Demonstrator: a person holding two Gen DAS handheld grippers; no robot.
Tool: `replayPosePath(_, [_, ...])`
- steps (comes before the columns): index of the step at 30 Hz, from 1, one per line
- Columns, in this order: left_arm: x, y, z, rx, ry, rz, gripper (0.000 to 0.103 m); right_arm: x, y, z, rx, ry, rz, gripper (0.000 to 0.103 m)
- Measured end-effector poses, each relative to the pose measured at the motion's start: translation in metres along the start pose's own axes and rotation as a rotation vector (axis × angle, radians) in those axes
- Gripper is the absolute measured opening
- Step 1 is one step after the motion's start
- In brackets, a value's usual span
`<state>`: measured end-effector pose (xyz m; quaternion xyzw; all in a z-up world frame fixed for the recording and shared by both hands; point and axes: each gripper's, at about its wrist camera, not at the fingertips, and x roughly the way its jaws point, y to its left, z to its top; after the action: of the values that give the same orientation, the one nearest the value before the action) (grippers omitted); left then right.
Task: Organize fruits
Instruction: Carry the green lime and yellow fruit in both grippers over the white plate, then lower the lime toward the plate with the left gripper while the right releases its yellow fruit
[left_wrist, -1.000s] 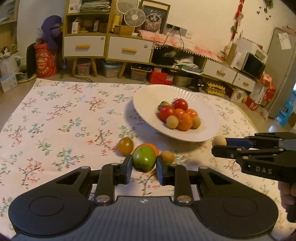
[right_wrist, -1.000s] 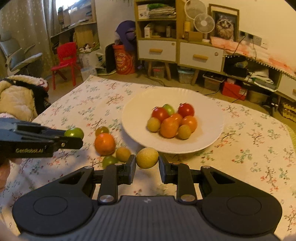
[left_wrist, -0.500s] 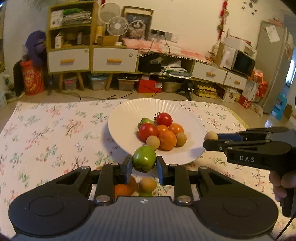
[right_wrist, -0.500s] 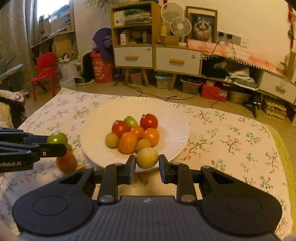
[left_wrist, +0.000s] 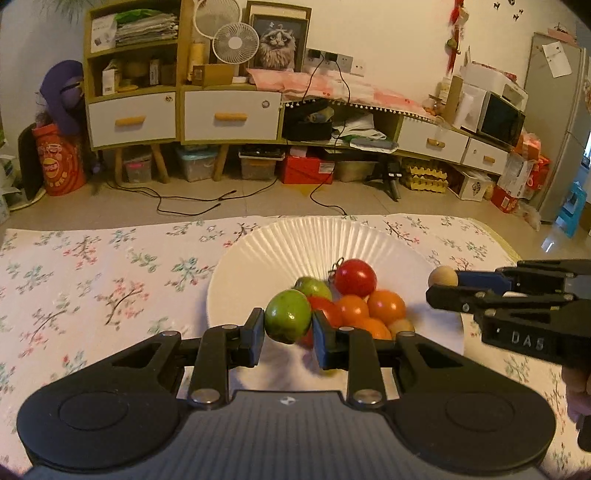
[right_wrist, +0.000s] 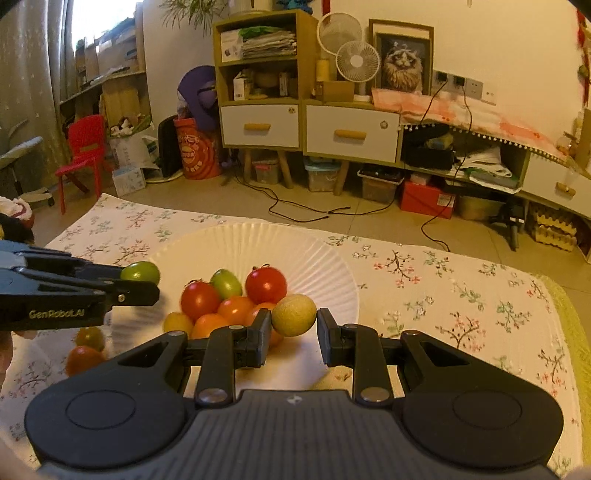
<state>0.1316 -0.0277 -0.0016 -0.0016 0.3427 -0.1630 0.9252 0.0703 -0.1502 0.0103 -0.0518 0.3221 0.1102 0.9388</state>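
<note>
A floral cloth (left_wrist: 110, 280) is spread under everything. Behind it, a wooden cabinet with white drawers (left_wrist: 177, 118) is seen against the wall, with two small fans (left_wrist: 231, 40) and a framed cat picture (left_wrist: 275, 44) set on top. A red chair (right_wrist: 86, 151) is seen at the left, and a microwave (left_wrist: 500, 120) at the right.

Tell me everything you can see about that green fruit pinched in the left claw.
The green fruit is small, round and smooth, glossy green with a faint reddish blush low on one side. It hangs in the air, pinched on both sides by the left claw, above the near part of the white plate, in front of the piled fruits. Nothing else touches it.
</note>
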Motion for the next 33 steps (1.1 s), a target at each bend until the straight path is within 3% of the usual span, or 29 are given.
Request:
replayPosePath(8, [0.019,0.0,0.011,-0.004,0.016,-0.001,0.025,0.016,-0.005,0.003,0.027,0.018,0.004,0.024])
replayPosePath(24, [0.027,0.014,0.02,-0.109,0.05,0.0,0.027,0.028,-0.012,0.008,0.081,0.034,0.027,0.026])
replayPosePath(28, [0.024,0.013,0.02,-0.087,0.035,0.005,0.033,0.027,-0.011,0.009,0.089,0.037,0.02,0.027])
replayPosePath(33, [0.014,0.012,0.02,-0.05,0.017,0.021,0.044,0.022,-0.011,0.01,0.096,0.036,0.019,0.039])
